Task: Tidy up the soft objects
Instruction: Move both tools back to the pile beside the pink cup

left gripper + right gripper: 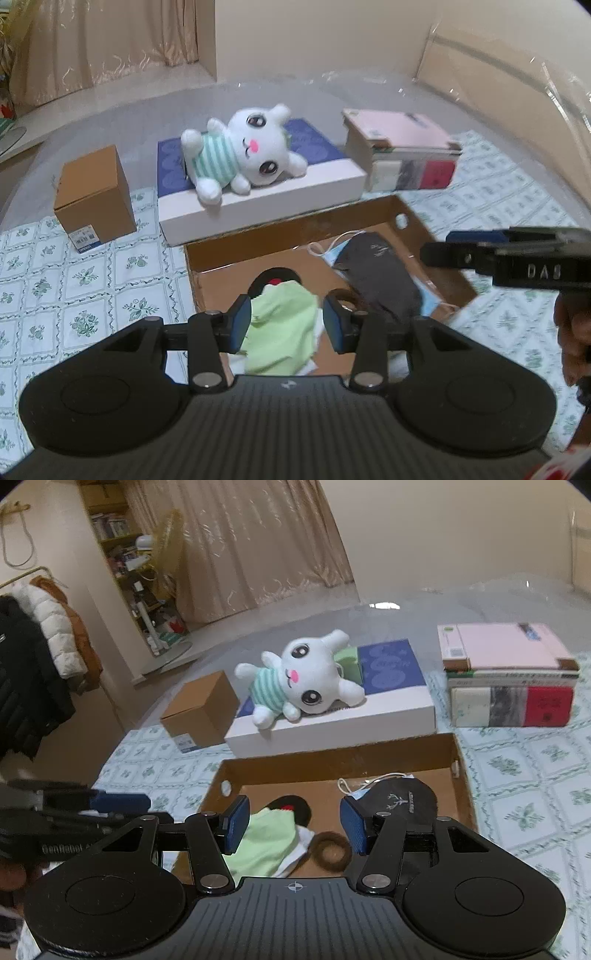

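A white plush bunny (243, 151) (303, 679) in a striped green shirt lies on a flat white-and-blue box (266, 199) (369, 709). In front stands a shallow cardboard tray (295, 225) (332, 760). It holds a light green cloth (284, 325) (262, 845), a dark fabric piece (380, 273) (402, 797) over a blue face mask (430, 308), a brown hair tie (330, 851) and a black item with a red spot (291, 803). My left gripper (284, 321) is open above the green cloth. My right gripper (295, 821) is open above the tray.
A small brown carton (96, 195) (203, 710) stands left of the flat box. A stack of boxes and books with a pink top (402, 151) (509, 675) stands at the right. A floral cloth (74, 288) (535, 768) covers the table. Coats hang at far left (33, 664).
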`<control>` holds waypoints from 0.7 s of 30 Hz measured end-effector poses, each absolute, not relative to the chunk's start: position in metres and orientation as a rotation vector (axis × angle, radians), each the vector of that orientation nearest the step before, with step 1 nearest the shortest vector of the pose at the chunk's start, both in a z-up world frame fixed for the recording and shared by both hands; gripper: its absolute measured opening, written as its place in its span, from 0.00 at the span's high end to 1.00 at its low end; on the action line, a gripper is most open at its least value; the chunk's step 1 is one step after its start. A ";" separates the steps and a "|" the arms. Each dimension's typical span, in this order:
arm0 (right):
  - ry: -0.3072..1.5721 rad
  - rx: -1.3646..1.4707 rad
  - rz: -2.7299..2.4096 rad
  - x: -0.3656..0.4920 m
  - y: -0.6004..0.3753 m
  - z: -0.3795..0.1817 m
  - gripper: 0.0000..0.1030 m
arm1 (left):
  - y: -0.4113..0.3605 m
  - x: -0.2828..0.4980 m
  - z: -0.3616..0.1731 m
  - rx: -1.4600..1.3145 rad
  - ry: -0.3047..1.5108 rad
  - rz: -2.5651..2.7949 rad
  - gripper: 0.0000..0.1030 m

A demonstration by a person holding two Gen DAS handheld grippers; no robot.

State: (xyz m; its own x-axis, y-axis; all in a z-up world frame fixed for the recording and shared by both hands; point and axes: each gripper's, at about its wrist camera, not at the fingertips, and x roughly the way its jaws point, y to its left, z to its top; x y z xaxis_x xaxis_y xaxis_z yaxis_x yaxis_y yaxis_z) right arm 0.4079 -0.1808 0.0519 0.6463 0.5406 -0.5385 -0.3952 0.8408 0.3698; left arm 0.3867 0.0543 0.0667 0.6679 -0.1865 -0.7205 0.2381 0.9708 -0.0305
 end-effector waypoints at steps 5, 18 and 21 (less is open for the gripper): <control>0.638 0.218 0.551 0.352 -0.188 0.074 0.47 | 0.049 0.336 0.095 0.048 0.740 -0.271 0.63; 0.553 0.189 0.572 0.211 -0.197 0.077 0.47 | 0.046 0.196 0.118 0.079 0.612 -0.298 0.53; 0.572 0.205 0.571 0.194 -0.200 0.067 0.47 | 0.052 0.180 0.114 0.088 0.623 -0.284 0.53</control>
